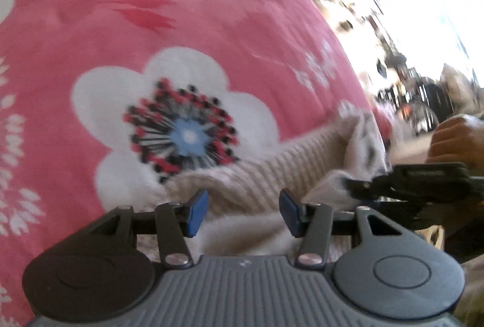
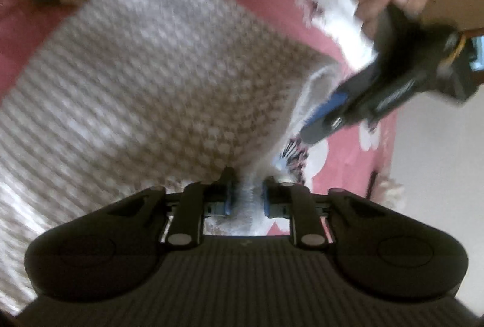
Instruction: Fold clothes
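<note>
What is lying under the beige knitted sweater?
The sweater lies on a pink bedspread with big white flowers, which shows around it. The cloth directly below the sweater is covered, so whether anything else lies there cannot be seen.

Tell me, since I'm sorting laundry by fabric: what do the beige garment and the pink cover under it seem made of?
The beige garment looks like a chunky knit, probably wool or acrylic: raised ribs and bumpy stitches show. The pink cover looks like smooth printed woven cloth, maybe cotton or polyester: flat, matte, floral print. Blur leaves both open.
</note>
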A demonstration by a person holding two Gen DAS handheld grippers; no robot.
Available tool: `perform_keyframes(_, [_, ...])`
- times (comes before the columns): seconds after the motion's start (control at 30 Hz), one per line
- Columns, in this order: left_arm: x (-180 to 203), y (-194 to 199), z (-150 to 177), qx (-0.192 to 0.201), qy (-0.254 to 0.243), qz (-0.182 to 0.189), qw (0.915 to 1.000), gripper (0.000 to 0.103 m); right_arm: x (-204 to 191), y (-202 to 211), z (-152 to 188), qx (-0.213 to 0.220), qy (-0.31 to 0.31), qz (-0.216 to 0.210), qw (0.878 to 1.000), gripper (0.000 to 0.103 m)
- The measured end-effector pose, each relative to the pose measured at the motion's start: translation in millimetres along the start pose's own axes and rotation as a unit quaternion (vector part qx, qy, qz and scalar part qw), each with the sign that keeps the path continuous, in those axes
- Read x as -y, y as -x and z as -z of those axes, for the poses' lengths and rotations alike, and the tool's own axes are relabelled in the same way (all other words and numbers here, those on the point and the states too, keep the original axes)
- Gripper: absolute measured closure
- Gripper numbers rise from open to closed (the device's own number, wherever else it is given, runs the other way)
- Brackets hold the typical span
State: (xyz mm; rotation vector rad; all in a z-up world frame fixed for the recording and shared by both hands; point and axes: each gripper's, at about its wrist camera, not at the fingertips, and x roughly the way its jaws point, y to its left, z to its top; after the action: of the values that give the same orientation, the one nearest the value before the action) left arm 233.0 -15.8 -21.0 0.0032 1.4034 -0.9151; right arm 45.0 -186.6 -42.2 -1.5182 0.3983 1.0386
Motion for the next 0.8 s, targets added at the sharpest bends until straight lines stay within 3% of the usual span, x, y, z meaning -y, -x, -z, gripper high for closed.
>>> perform_keyframes(0.2, [-23,-1,2,0.017,0.028,0.008,0.9994,0.050,24,-21,27,-0.029,-0.048,-0.016,0.998,0.048])
perform_keyframes(0.3, [-23,-2,5,0.029,0.022,0.017,0.9992,0.050,42,-17,43,-0.039,-0.109,-0.015,0.993,0.047])
perform_keyframes(0.43, [-8,-1,14,0.049,-0.026,0.015,0.9984,0.050,65,-3,67,-0.037,-0.237,-0.025,0.971,0.051])
perform_keyframes(0.5, [6,-1,22,0.055,-0.066,0.005,0.9962,0.050,70,7,77,-0.005,-0.323,-0.043,0.945,0.072])
perform_keyframes(0.53, [15,-2,26,0.057,-0.092,-0.004,0.9941,0.050,72,12,82,0.013,-0.364,-0.054,0.930,0.077])
perform_keyframes(0.63, [39,-11,38,0.056,-0.155,-0.027,0.9860,0.050,63,18,84,0.066,-0.431,-0.093,0.895,0.082])
perform_keyframes(0.73, [57,-29,47,0.048,-0.188,-0.040,0.9802,0.050,50,6,79,0.082,-0.456,-0.109,0.879,0.082])
perform_keyframes(0.8, [66,-44,53,0.050,-0.204,-0.067,0.9754,0.050,41,-11,78,0.070,-0.461,-0.101,0.879,0.082])
